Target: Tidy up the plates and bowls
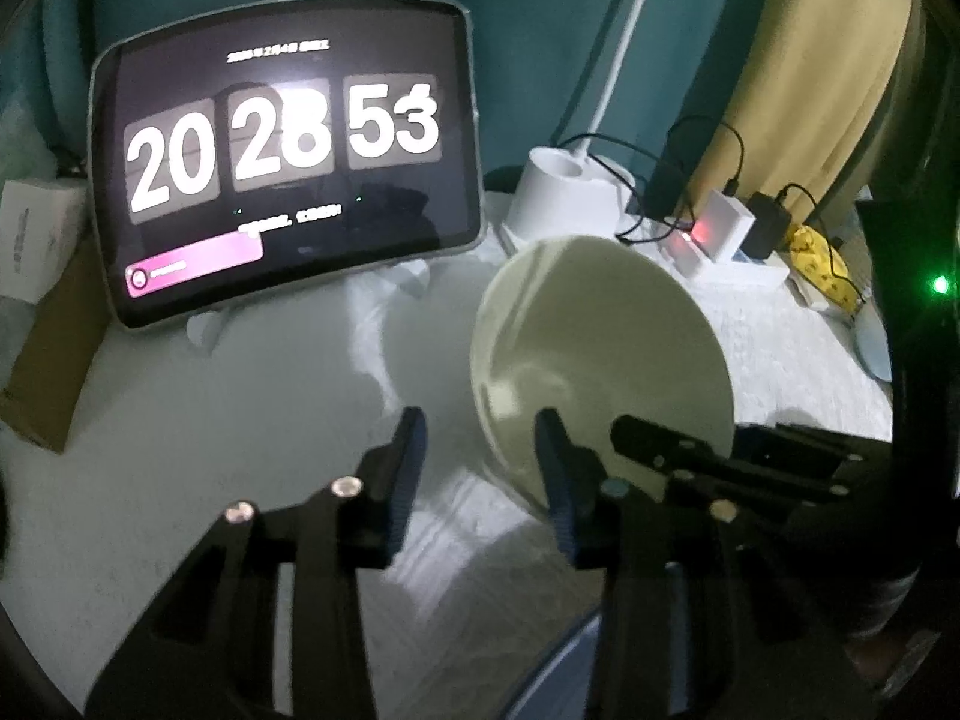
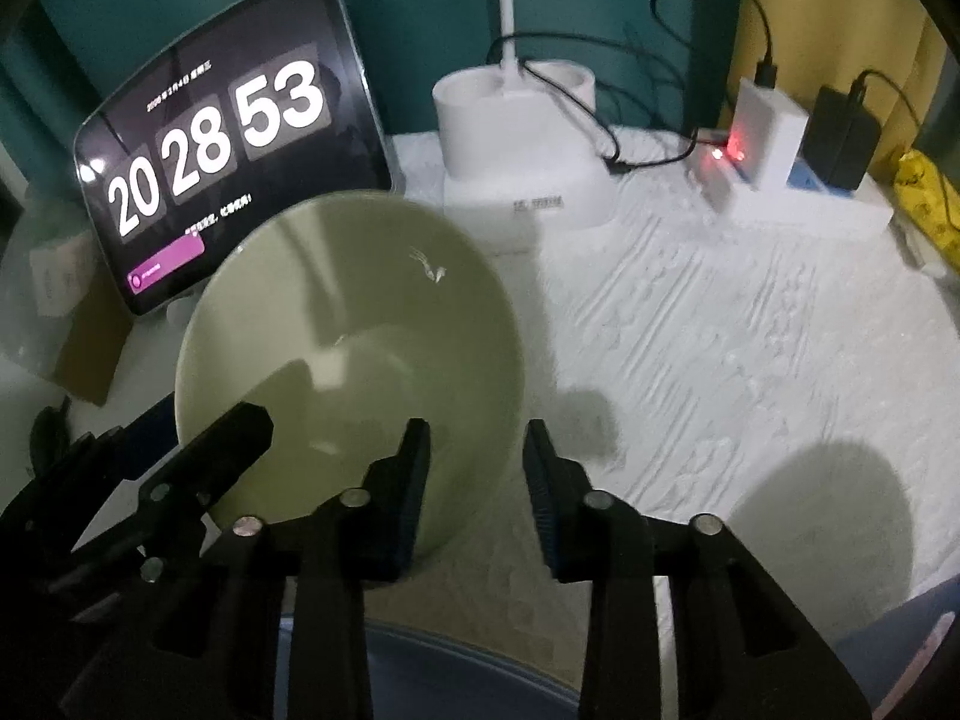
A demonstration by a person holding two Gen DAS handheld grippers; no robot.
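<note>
In the left wrist view, the left gripper (image 1: pixel 480 474) is standing with narrow jaws. The pale green round glazed dish (image 1: pixel 600 348) is hanging tilted above the white textured cloth (image 1: pixel 780 348), its rim at the right finger, and I cannot tell if the pads are pressing it. In the right wrist view, the right gripper (image 2: pixel 477 480) is also standing narrow at the opposite rim, grip unclear. So I think both hands should be lowering together, slowly, until the dish is resting flat.

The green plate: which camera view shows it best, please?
The right wrist view. There the green plate shows its whole inner face, tilted, with a small mark near the rim. The left wrist view shows only its plain, tilted underside, partly behind gripper fingers.
</note>
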